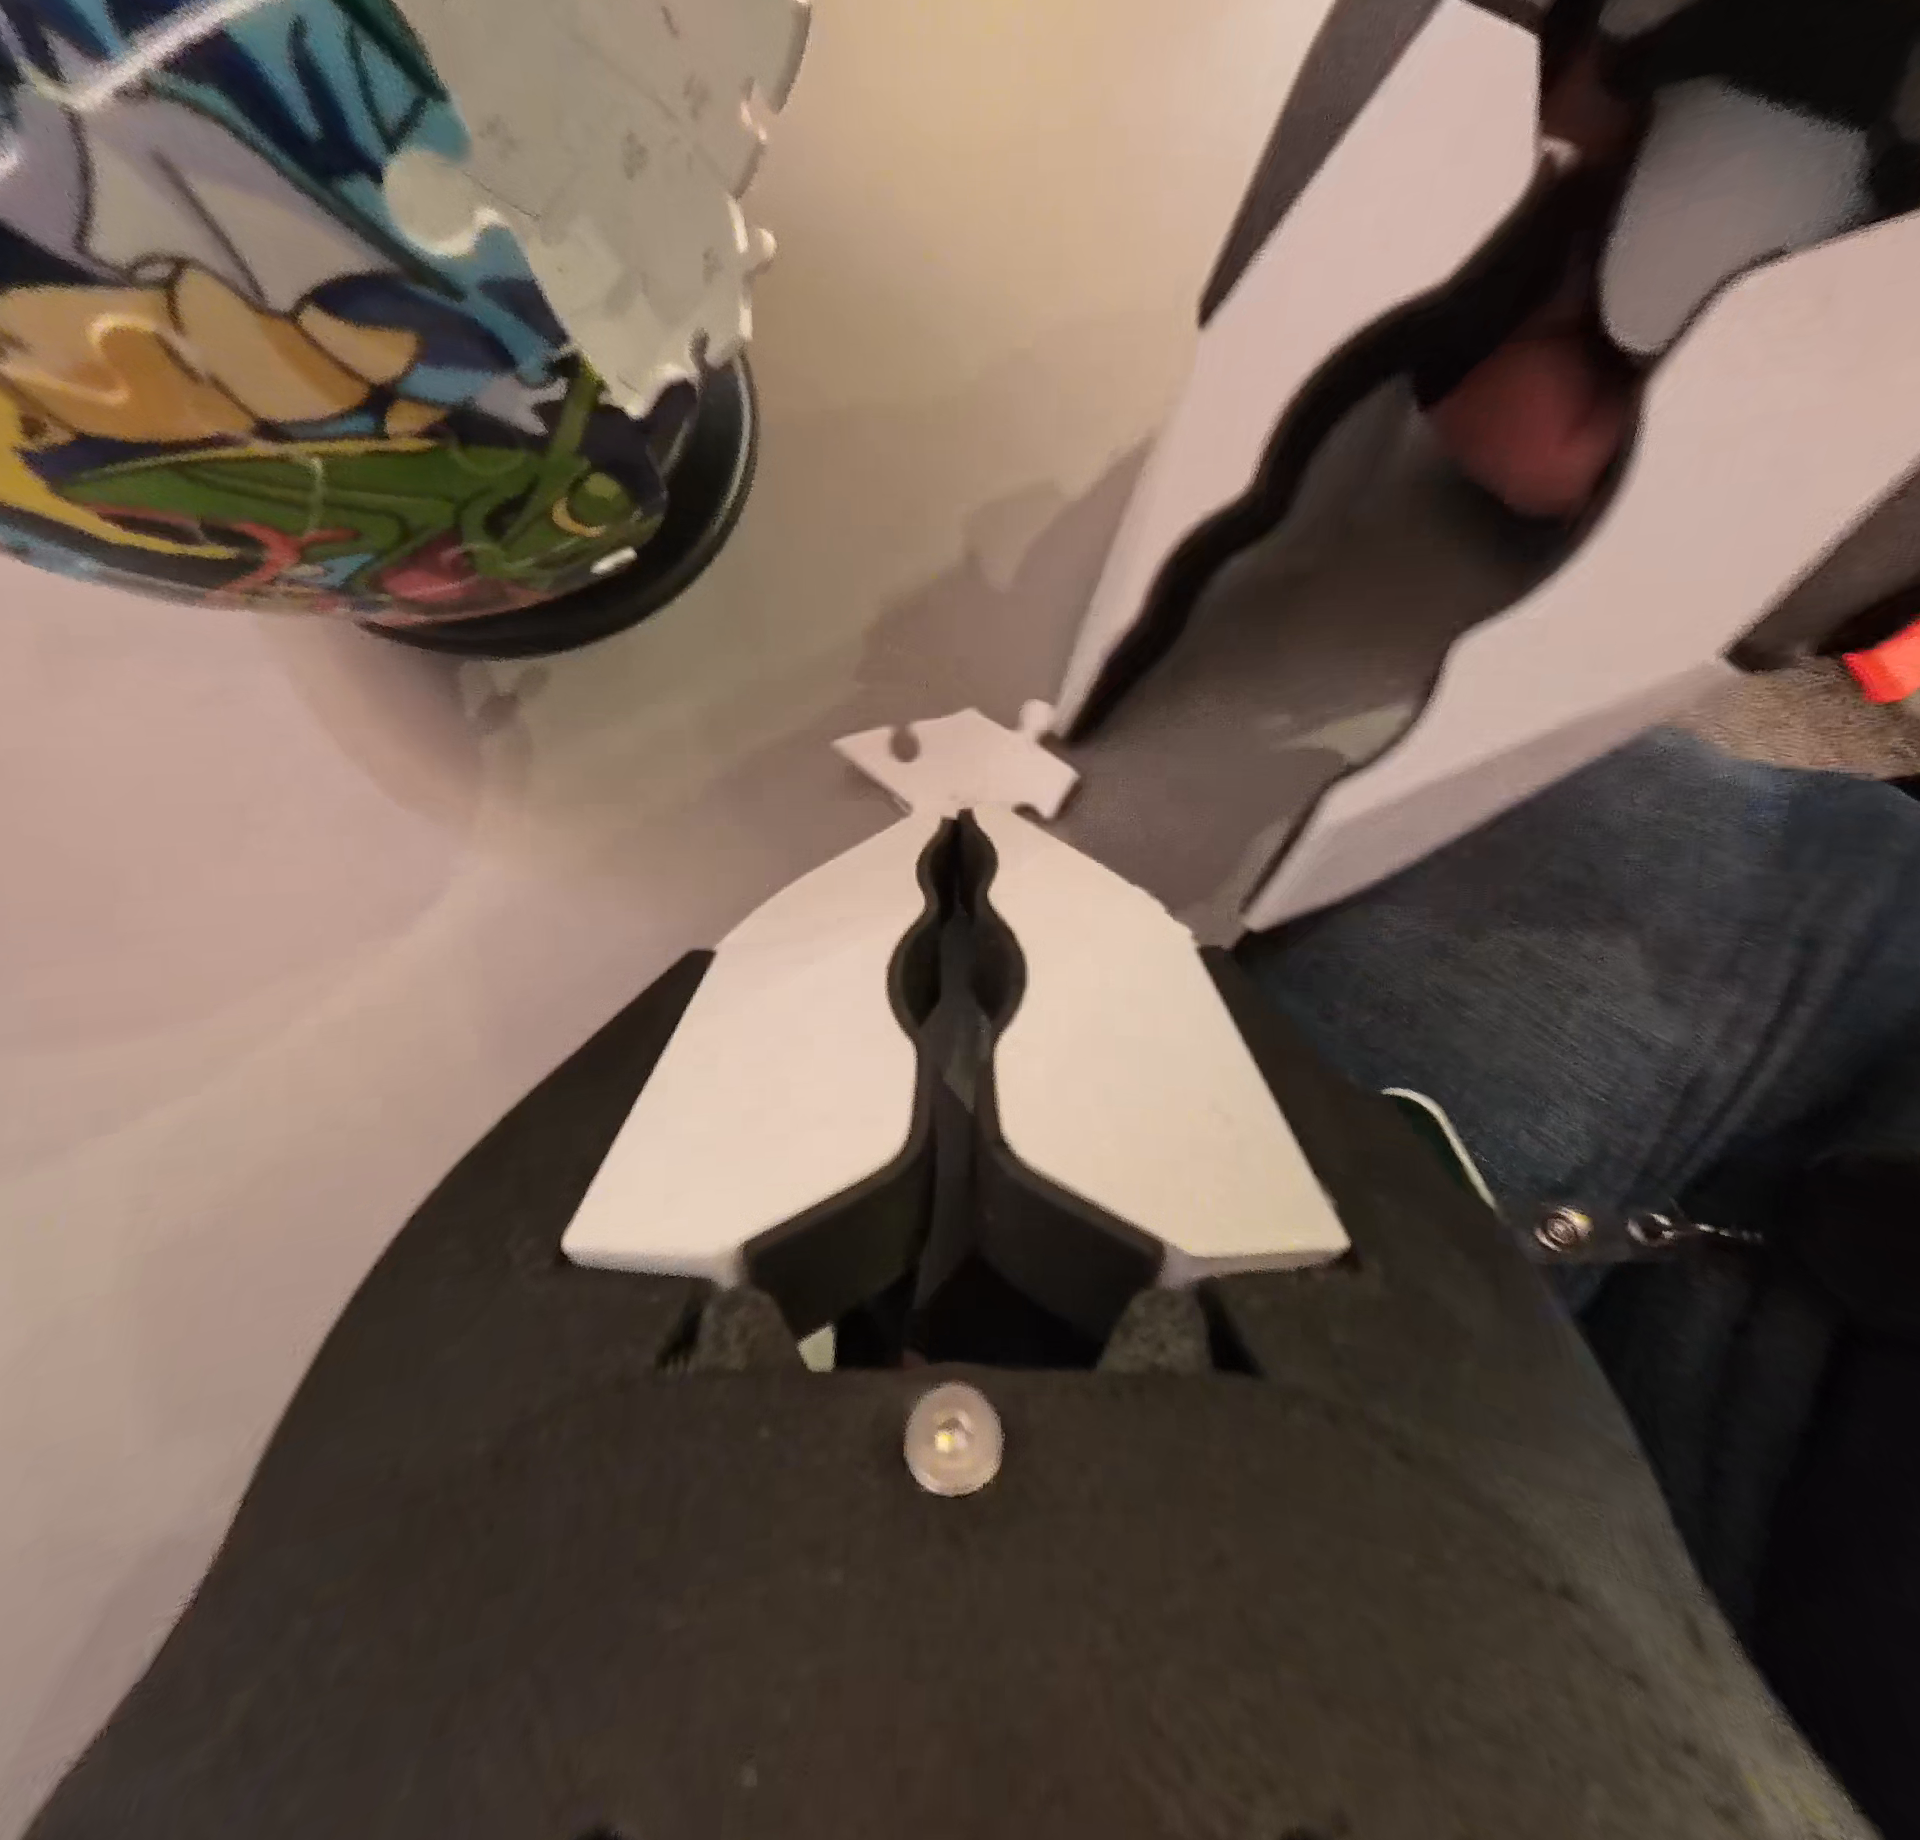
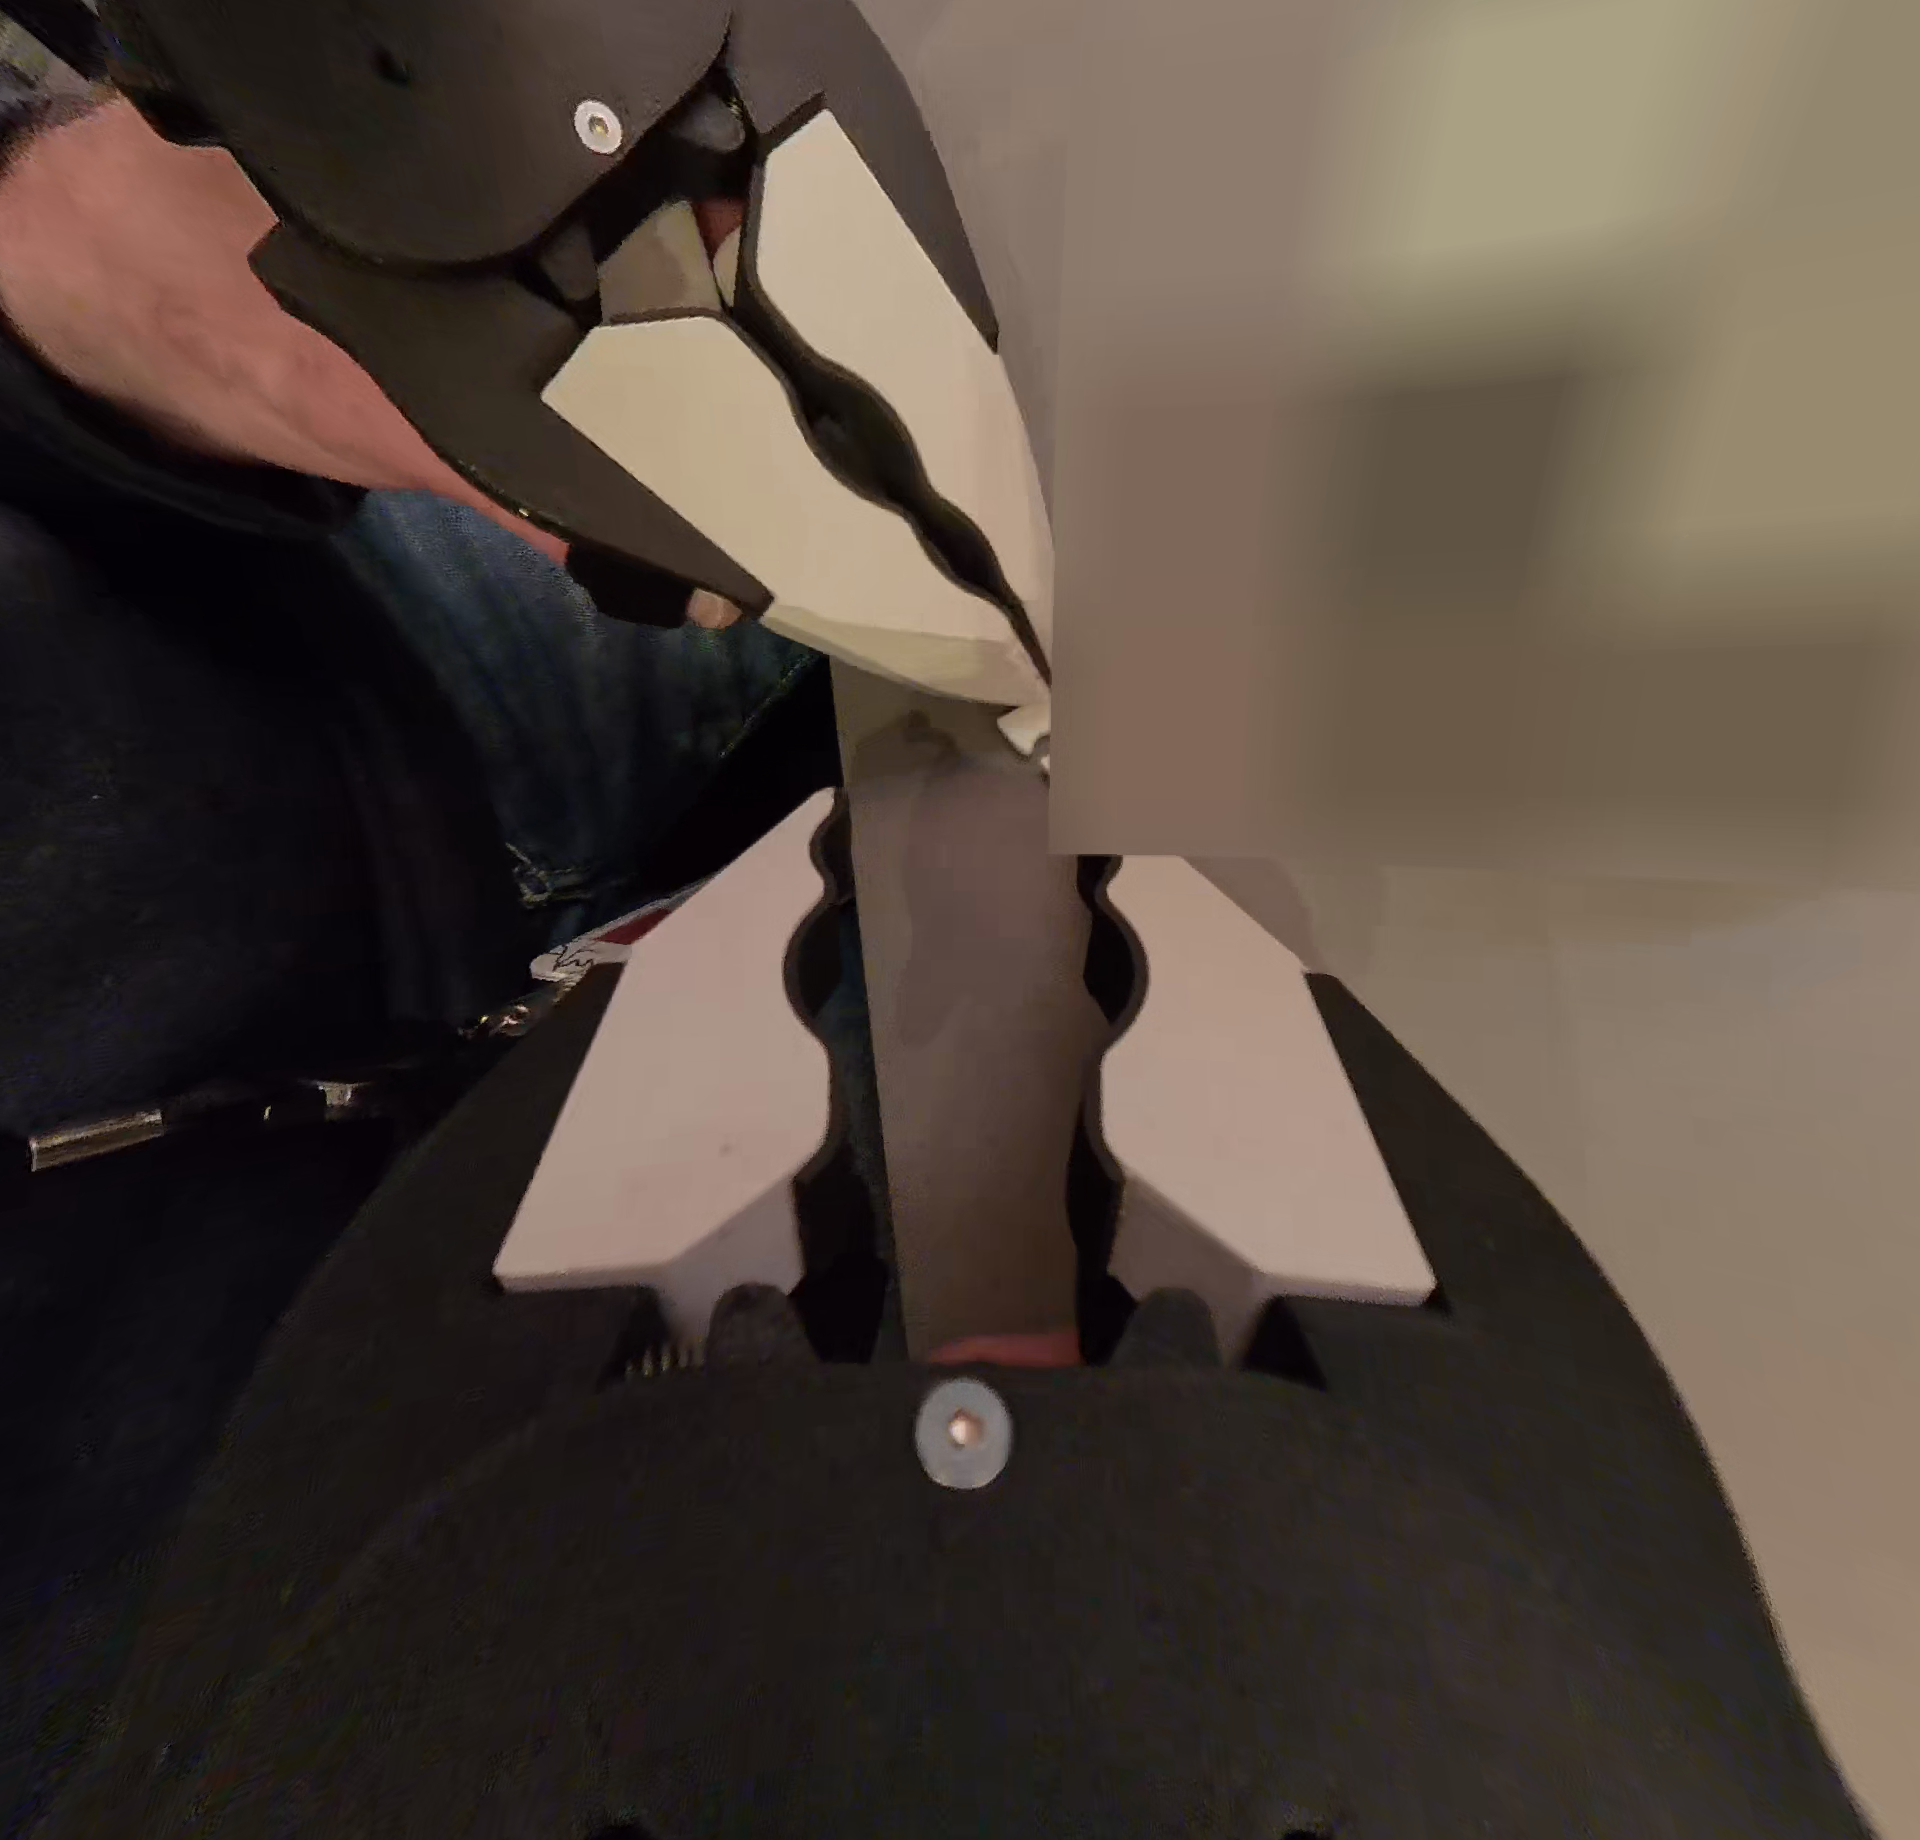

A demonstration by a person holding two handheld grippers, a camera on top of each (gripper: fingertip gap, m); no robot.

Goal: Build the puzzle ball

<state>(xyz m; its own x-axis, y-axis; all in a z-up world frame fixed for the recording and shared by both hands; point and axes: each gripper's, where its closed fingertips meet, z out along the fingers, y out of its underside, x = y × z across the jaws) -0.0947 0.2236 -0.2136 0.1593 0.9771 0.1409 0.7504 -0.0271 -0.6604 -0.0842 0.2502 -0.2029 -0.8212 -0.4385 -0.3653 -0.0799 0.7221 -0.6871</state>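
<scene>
We see the left tool (image 1: 961, 816) pinching a white puzzle piece (image 1: 961, 760) at its tips, above the worktop (image 1: 260, 907). The right tool (image 2: 961, 845) gapes empty. The half-built ball (image 1: 312, 336) sits upper left, cropped; a mosaic patch hides much of the right view.

The surface (image 1: 260, 959) is pale and plain, and it fills the left wrist view from 7 o'clock up to 12 o'clock. At 3 o'clock in that view there is a leg in blue jeans (image 1: 1621, 959), below the edge of the surface. At about 4 o'clock a small metal clip (image 1: 1569, 1227) with a short chain lies on dark clothing.
</scene>
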